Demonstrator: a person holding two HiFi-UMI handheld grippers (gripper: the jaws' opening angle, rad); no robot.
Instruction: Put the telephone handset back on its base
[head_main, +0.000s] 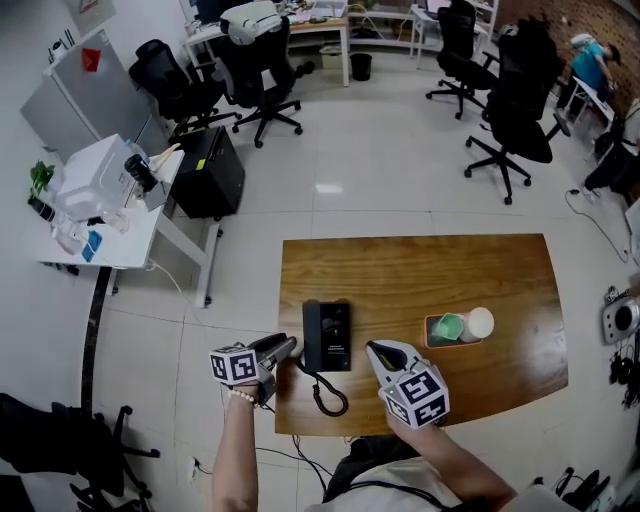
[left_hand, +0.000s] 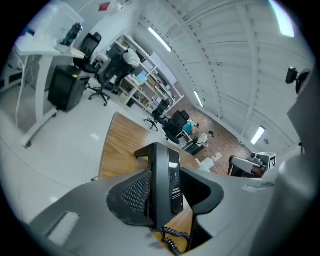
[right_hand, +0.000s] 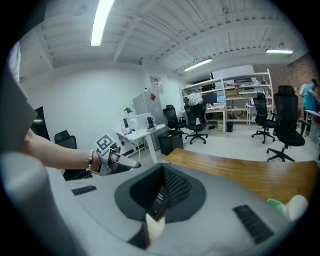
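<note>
Two grippers at telephone base (head_main: 335, 335) on wooden table (head_main: 450, 270): left gripper (head_main: 292, 345) at its left edge with handset (head_main: 310, 338), right gripper (head_main: 371, 347) just right | left gripper view: jaws clamped on handset's cord end | right gripper view: jaws barely apart, holding nothing

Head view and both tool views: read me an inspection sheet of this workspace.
Surface: wooden table, glossy.
Job's things: base on table; handset in left tool.
Clutter: green box, white round item beside it.
Tools: left tool shut on handset; right tool near base, jaws nearly together, grip unclear.
Cables: coiled cord looped on table towards its near edge.
Surroundings: office chairs, side desk, tiled floor.
</note>
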